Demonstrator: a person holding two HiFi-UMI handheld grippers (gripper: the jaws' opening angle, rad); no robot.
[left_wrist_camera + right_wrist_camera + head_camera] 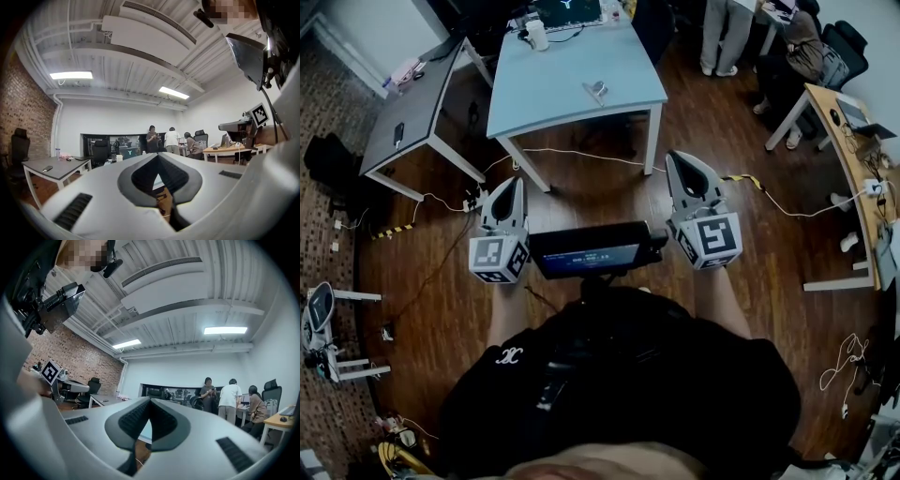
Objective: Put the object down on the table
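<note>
Object sits on the blue counter, well apart from both my claws, so I judge the put-down already done. It lies at 1 o'clock from my left claw and 11 o'clock from my right claw, the right a shade nearer. Both claws have jaws pressed together on nothing. Its long axis is too small to read.

Grey side surface, a dark phone near its left edge. Wooden desk at right, seated person beyond it. White cable and yellow-black striped strip on the wood floor. Brick wall.
</note>
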